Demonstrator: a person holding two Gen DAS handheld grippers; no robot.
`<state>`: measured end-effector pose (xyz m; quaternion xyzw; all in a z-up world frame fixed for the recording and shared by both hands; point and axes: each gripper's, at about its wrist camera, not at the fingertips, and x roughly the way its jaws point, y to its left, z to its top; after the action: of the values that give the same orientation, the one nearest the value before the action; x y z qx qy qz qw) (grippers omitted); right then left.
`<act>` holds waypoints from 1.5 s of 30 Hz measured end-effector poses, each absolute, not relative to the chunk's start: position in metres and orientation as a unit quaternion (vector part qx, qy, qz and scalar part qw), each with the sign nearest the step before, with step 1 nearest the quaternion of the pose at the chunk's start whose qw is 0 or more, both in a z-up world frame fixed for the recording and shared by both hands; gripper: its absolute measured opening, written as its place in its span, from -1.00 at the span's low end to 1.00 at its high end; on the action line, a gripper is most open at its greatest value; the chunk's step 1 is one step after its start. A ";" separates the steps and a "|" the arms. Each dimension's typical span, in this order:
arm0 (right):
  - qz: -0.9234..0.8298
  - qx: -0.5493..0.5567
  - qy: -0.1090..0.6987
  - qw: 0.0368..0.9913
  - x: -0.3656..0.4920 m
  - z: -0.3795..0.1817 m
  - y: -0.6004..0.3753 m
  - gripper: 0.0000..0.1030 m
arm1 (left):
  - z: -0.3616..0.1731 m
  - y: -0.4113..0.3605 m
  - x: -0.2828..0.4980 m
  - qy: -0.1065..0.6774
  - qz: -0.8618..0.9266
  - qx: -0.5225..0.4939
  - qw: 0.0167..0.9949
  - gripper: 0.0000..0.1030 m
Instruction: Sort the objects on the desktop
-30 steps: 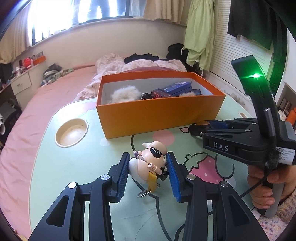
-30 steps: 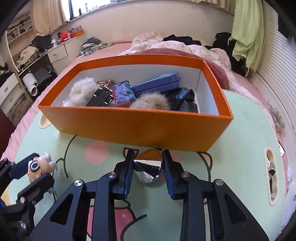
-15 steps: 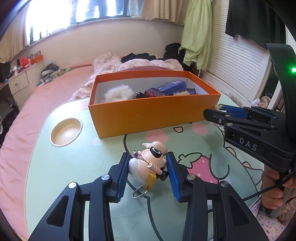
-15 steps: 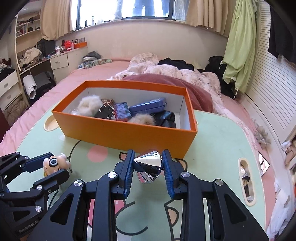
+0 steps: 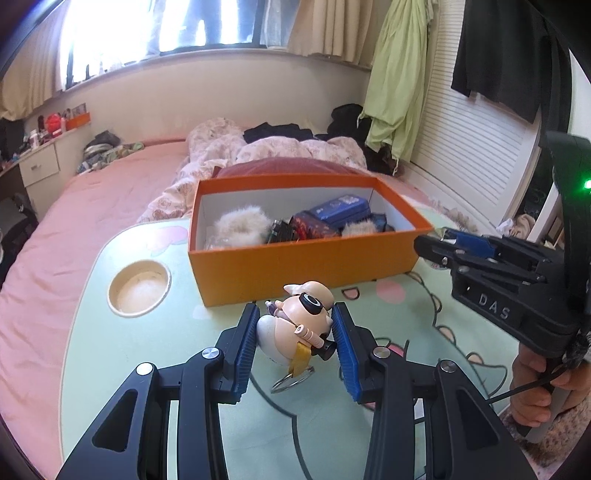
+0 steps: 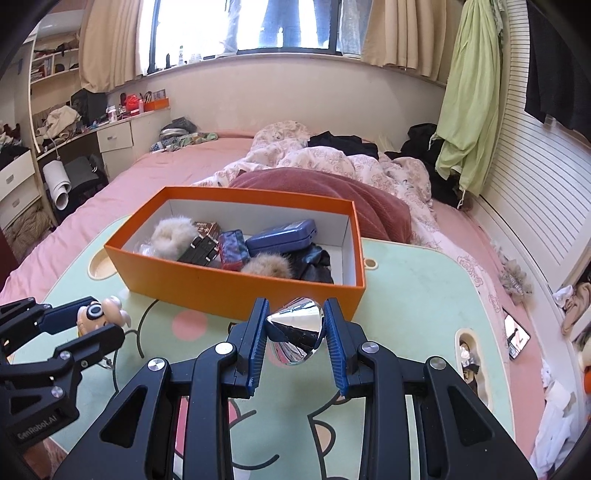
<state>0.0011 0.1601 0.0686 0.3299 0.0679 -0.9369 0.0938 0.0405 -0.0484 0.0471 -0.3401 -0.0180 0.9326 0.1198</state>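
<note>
While left tongs (image 5: 294,345) pinch the pig (image 5: 295,326) and right tongs (image 6: 294,341) the mirror (image 6: 295,328), clear the box (image 6: 229,286) rim ahead before releasing

A: Where is the light coming from?

B: Daylight through the window (image 6: 280,26) at the far wall; its panes are blown out to white in both views, and the wall under it looks washed.

A: Any glare nearer?

B: The shiny mirror piece (image 6: 295,326) throws bright reflections, and a green lamp (image 5: 586,183) glows at far right in the left view.

A: Sharpness?

B: Crisp in the middle; the fisheye bends straight lines, and the corners fall to black
</note>
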 end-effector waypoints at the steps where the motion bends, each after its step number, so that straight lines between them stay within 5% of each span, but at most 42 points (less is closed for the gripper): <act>1: -0.937 0.330 0.067 0.094 0.000 0.070 0.160 -0.39 | 0.052 -0.048 0.038 -0.016 0.934 -0.336 0.120 -0.24; 9: -0.934 0.335 0.061 0.108 -0.051 0.106 0.158 -0.39 | 0.097 -0.046 -0.019 -0.023 0.941 -0.314 0.125 -0.24; 16: -0.914 0.386 0.045 0.113 -0.118 0.092 0.149 -0.37 | 0.077 -0.046 -0.090 -0.014 0.933 -0.355 0.062 -0.16; 21: -0.894 0.430 -0.022 0.128 -0.136 0.073 0.164 -0.11 | 0.072 -0.040 -0.080 0.000 0.938 -0.344 0.047 0.63; 26: -0.909 0.399 -0.030 0.120 -0.108 0.083 0.178 0.26 | 0.080 -0.038 -0.051 -0.009 0.941 -0.333 0.063 0.89; 40: -0.890 0.444 -0.012 0.101 0.003 0.038 0.206 0.31 | -0.005 -0.036 0.034 -0.044 0.889 -0.451 0.062 0.93; 45: -0.880 0.464 0.011 0.102 0.019 0.014 0.203 0.35 | -0.016 -0.024 0.040 0.010 0.890 -0.455 0.035 1.00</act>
<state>0.0193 0.2031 0.0140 0.4640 0.0109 -0.8799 0.1019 0.0397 -0.0244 -0.0159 -0.4552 0.0099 0.8897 0.0347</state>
